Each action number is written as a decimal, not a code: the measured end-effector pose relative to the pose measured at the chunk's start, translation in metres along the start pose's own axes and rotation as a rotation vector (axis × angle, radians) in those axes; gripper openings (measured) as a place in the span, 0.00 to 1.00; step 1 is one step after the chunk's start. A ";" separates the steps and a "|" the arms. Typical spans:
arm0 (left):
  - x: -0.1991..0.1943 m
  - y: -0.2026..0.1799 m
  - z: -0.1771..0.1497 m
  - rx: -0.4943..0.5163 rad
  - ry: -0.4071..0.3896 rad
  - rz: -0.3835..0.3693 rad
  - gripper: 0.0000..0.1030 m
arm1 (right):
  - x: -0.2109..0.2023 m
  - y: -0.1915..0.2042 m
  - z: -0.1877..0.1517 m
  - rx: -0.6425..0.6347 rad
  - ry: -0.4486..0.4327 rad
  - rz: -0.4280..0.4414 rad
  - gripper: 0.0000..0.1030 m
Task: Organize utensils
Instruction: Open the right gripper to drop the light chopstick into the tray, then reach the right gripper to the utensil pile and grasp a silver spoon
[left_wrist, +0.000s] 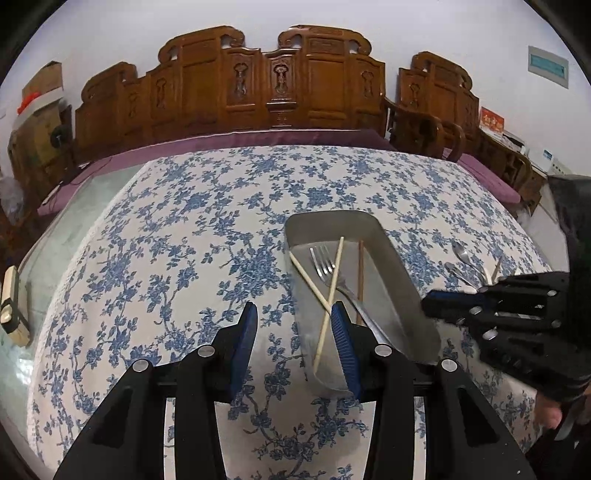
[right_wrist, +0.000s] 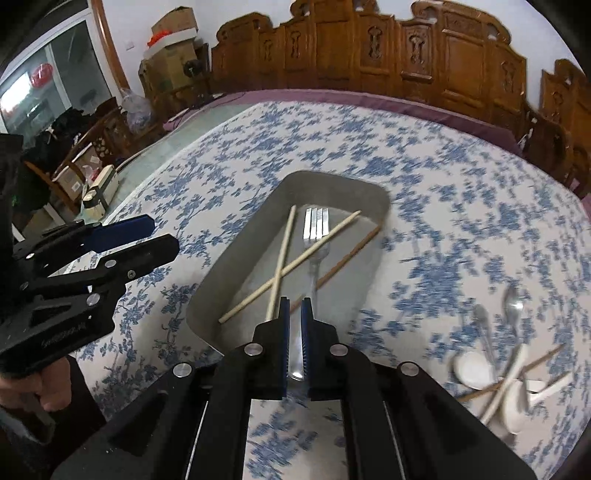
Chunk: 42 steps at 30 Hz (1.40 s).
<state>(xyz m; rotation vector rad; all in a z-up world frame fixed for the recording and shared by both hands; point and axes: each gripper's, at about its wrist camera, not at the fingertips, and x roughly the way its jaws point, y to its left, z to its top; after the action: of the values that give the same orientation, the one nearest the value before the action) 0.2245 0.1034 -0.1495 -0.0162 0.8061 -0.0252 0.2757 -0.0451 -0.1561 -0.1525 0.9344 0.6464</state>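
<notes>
A grey metal tray (right_wrist: 240, 236) lies on the floral tablecloth. In it are two pale chopsticks (right_wrist: 284, 240) crossed, a brown chopstick (right_wrist: 351, 253) and a silver fork (right_wrist: 316, 225). My right gripper (right_wrist: 294, 306) is shut on the fork's handle, with the fork's head lying in the tray. My left gripper (left_wrist: 293, 314) is open and empty at the tray's near left edge; the tray (left_wrist: 400, 269) and fork (left_wrist: 323, 260) also show in the left wrist view. The right gripper (left_wrist: 454, 302) shows there at the right.
Spoons (right_wrist: 511, 306), white ceramic spoons (right_wrist: 472, 369) and brown chopsticks (right_wrist: 517, 373) lie loose at the right on the cloth. A carved wooden bench (left_wrist: 258, 81) stands behind the table. A small box (left_wrist: 13, 306) sits at the table's left edge.
</notes>
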 end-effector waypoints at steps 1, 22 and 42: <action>-0.001 -0.002 0.000 0.002 -0.003 0.000 0.39 | -0.007 -0.005 -0.003 -0.002 -0.011 -0.009 0.08; -0.042 -0.078 -0.015 0.094 -0.102 -0.099 0.86 | -0.096 -0.137 -0.095 0.122 -0.029 -0.207 0.23; -0.001 -0.154 -0.014 0.168 0.027 -0.200 0.86 | -0.048 -0.181 -0.080 0.135 0.073 -0.186 0.29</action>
<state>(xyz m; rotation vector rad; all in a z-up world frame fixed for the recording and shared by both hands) 0.2116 -0.0511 -0.1546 0.0620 0.8249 -0.2827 0.3042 -0.2429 -0.1929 -0.1417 1.0173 0.4073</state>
